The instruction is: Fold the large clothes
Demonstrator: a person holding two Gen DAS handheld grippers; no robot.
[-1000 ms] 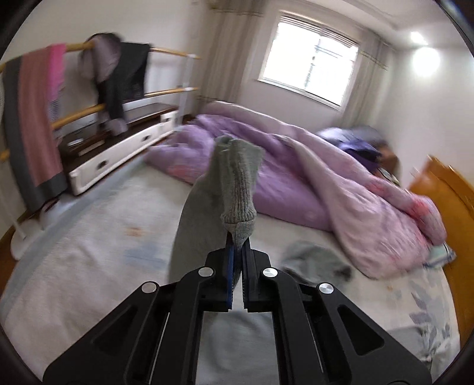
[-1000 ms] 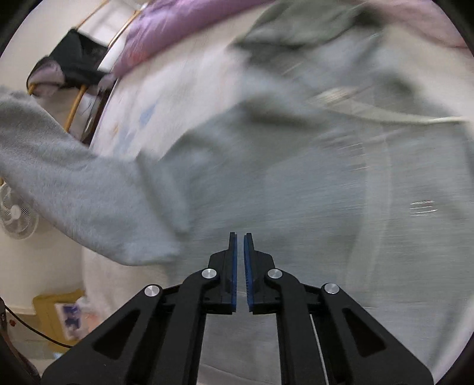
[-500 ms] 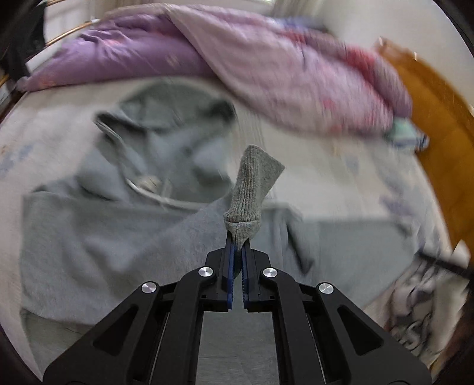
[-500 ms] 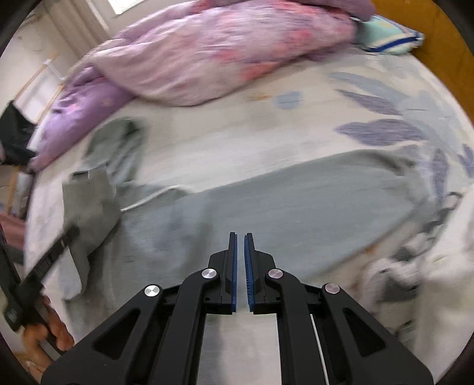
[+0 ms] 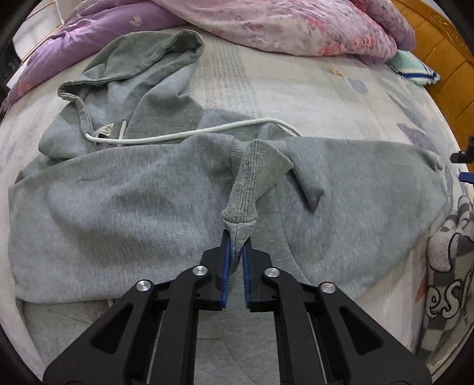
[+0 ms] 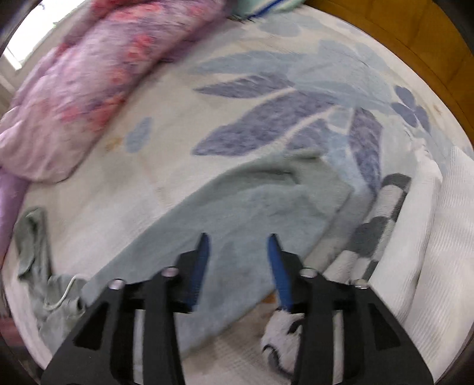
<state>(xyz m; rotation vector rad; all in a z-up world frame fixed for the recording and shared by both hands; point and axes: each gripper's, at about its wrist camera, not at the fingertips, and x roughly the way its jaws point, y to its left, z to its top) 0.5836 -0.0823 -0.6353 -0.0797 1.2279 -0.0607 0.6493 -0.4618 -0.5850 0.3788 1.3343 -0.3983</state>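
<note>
We see a grey hoodie [image 5: 118, 207] spread flat across the middle of the bed [image 5: 340, 88], its hood [image 5: 142, 56] lying toward the far edge beside a purple quilt [image 5: 97, 29] and a pink floral quilt [image 5: 296, 26]. A white drawstring [image 5: 192, 134] trails across its chest. Our left gripper [image 5: 235, 251] is clamped on the ribbed cuff [image 5: 251, 183] of one sleeve, which is drawn across the body of the garment; the blue pads pinch the cloth between them. In the right wrist view our right gripper [image 6: 238, 257] hangs over the other sleeve [image 6: 237, 207], its jaws spread wide with nothing between them. That sleeve lies out toward the bed's right side, over the blue leaf print of the sheet [image 6: 281, 109]. Next to it, at the near right corner, sits a white and grey checked garment [image 5: 447, 266]; printed letters on it read "es", the rest cut off. A white ribbed cloth [image 6: 438, 237] lies just beside that. A wooden headboard [image 5: 444, 59] borders the bed's right edge, with a teal striped pillow [image 5: 411, 68] against it.
</note>
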